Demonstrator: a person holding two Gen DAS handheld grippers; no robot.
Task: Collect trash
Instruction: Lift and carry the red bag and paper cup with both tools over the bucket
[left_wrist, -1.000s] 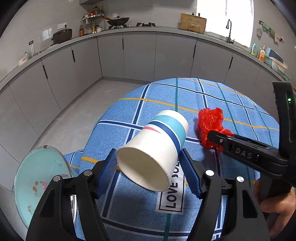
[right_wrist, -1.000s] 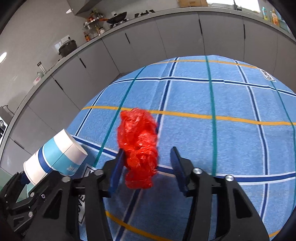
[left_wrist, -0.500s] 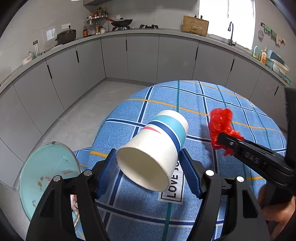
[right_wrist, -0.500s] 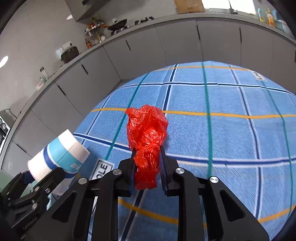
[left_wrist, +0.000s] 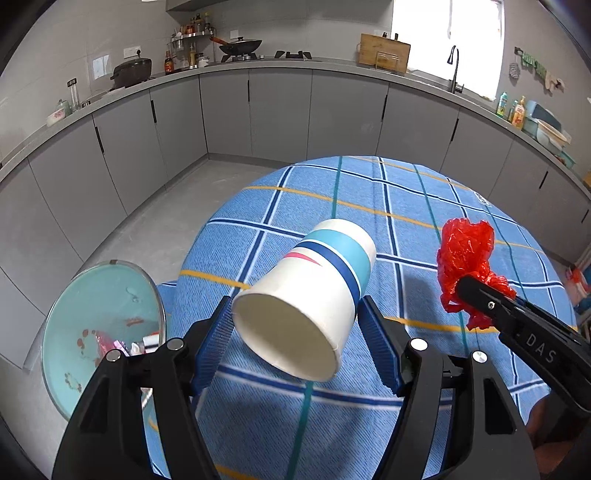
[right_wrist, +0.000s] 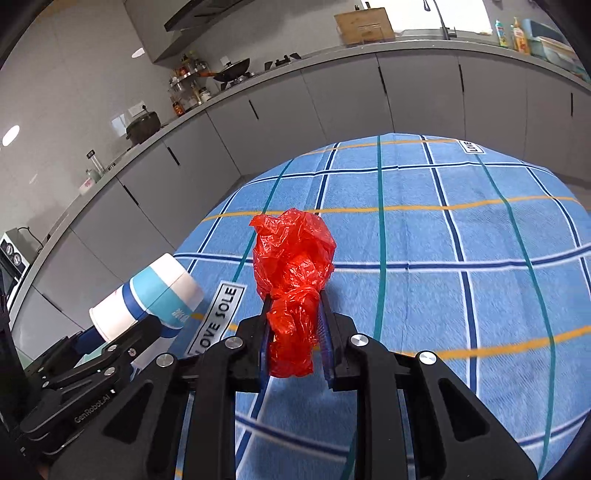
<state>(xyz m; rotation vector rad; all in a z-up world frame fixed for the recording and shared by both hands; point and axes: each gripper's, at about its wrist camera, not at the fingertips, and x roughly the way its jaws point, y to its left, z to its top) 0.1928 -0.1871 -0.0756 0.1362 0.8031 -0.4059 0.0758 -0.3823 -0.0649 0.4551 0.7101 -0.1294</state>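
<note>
My left gripper (left_wrist: 295, 332) is shut on a white paper cup (left_wrist: 306, 295) with blue bands, held on its side above the table, its mouth facing the camera. The same cup (right_wrist: 147, 299) shows at the lower left of the right wrist view, in the left gripper (right_wrist: 122, 332). My right gripper (right_wrist: 293, 328) is shut on a crumpled red plastic bag (right_wrist: 291, 258), lifted clear of the blue checked tablecloth (right_wrist: 443, 229). In the left wrist view that red bag (left_wrist: 465, 254) hangs at the right, pinched in the right gripper (left_wrist: 476, 291).
An open trash bin (left_wrist: 99, 325) with a pale green lining and some scraps inside stands on the floor at the lower left, beside the table (left_wrist: 332, 199). Grey kitchen cabinets (left_wrist: 258, 110) run around the back. A hand (left_wrist: 543, 424) holds the right gripper.
The right gripper closed on the red bag and lifted it off the cloth. Both grippers have risen and drawn back, and more of the bin and floor shows now.
</note>
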